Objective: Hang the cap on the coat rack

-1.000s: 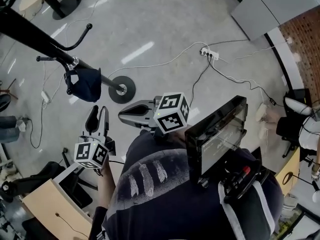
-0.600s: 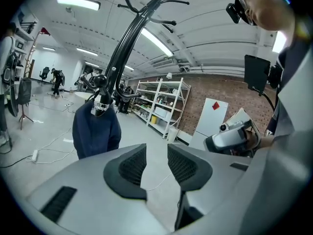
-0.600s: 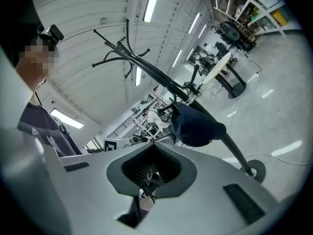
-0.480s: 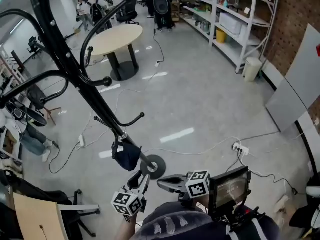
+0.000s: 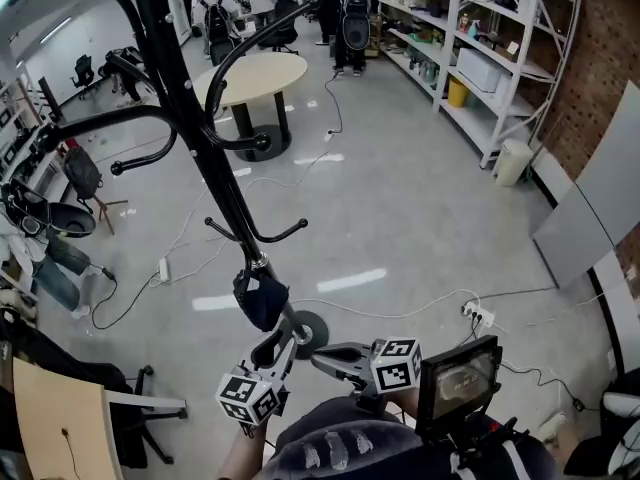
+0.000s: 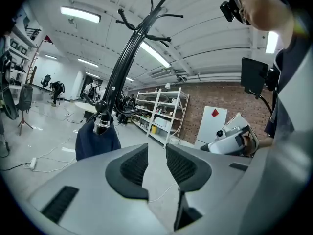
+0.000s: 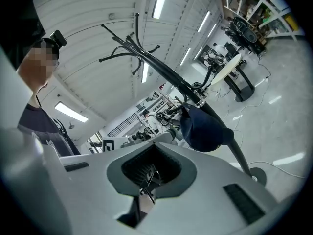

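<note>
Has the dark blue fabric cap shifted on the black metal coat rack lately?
No. The dark blue fabric cap hangs where it did, beside the silver collar low on the black metal coat rack.

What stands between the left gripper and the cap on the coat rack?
Nothing visible: only air lies between the left gripper and the cap. Its empty jaws stand open, having just closed slightly.

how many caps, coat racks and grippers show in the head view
cap: 1
coat rack: 1
grippers: 2 (left gripper, right gripper)
total: 4
</note>
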A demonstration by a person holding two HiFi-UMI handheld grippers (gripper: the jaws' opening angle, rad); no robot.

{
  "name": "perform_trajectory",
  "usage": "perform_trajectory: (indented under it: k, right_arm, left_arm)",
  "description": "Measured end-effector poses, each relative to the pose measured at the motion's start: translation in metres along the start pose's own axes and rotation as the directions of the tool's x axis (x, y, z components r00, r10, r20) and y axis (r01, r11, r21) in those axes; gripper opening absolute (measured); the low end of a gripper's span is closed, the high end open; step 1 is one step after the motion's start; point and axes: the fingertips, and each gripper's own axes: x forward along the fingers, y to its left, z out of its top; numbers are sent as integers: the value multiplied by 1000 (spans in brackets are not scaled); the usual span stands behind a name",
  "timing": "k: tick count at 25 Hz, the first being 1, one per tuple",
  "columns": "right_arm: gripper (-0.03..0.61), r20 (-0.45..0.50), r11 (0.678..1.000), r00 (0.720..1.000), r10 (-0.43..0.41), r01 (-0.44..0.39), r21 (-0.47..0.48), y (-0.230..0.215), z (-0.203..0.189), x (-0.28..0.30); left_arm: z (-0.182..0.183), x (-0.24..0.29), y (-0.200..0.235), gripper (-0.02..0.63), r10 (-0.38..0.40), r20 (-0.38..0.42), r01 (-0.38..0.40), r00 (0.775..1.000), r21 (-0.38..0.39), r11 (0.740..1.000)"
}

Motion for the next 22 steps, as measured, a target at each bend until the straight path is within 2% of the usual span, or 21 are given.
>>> perform_trajectory:
  k: [7, 10, 17, 22]
  right_arm:
    - [3, -31, 1000, 999, -17, 17, 21, 32, -28, 40]
    - [3, -60, 1000, 998, -21, 22, 11, 45, -43, 54]
    - [3, -67, 998, 996, -66, 65, -10, 71, -77, 95]
    - [3, -66, 993, 991, -113, 112, -25, 83, -101, 97]
  left_arm:
    - [2, -51, 14, 119, -23, 25, 23, 999, -20, 1000]
    - [0, -75, 12, 6, -60, 35, 61, 998, -31, 998]
    - [-22, -129, 24, 6, -124, 35, 126, 992, -65, 990]
    - [-28, -141, 14, 6, -208, 45, 210, 977, -36, 977]
